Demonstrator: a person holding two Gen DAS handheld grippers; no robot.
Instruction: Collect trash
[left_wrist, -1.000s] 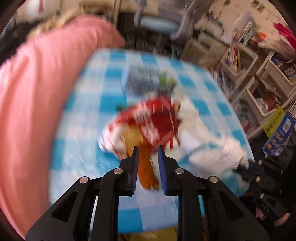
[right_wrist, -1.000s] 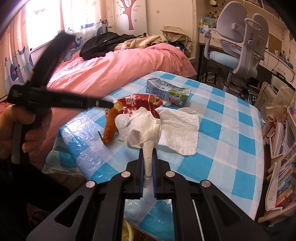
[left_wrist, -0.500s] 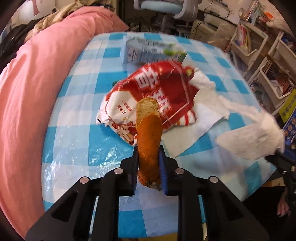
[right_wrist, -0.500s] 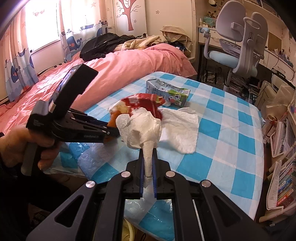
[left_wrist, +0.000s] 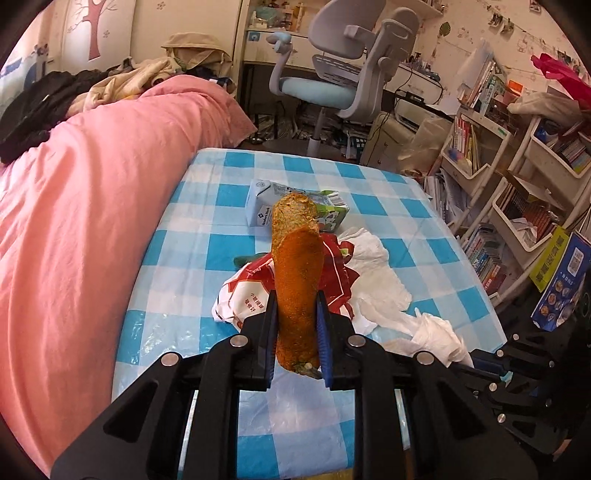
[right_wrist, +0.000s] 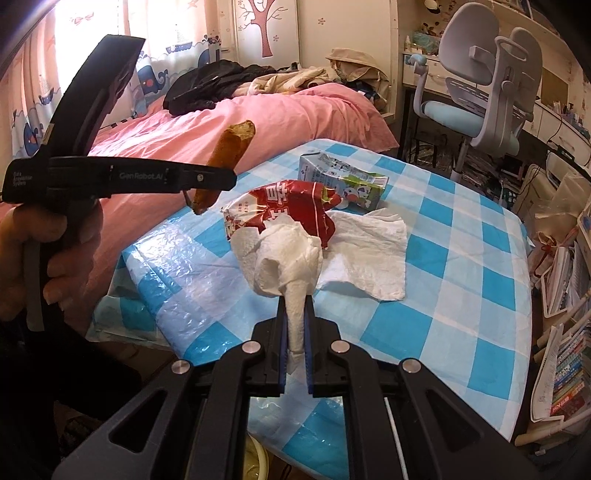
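My left gripper (left_wrist: 296, 314) is shut on an orange-brown bitten carrot (left_wrist: 296, 273) and holds it up above the table; the carrot also shows in the right wrist view (right_wrist: 225, 162), tilted in the air. My right gripper (right_wrist: 295, 325) is shut on a crumpled white tissue (right_wrist: 284, 254) near the table's front edge. A red and white snack wrapper (right_wrist: 291, 203), a flat white paper towel (right_wrist: 369, 254) and a grey-green drink carton (right_wrist: 340, 181) lie on the blue checked table (right_wrist: 461, 280).
A pink bed (left_wrist: 92, 221) runs along the table's left side. A grey desk chair (left_wrist: 343, 77) stands behind the table. Shelves of books (left_wrist: 517, 206) stand to the right. A yellowish bin rim (right_wrist: 255, 461) shows under the table's front edge.
My left gripper closed on the carrot and lifted it off the wrapper into the air. My right gripper kept holding the tissue with little movement.
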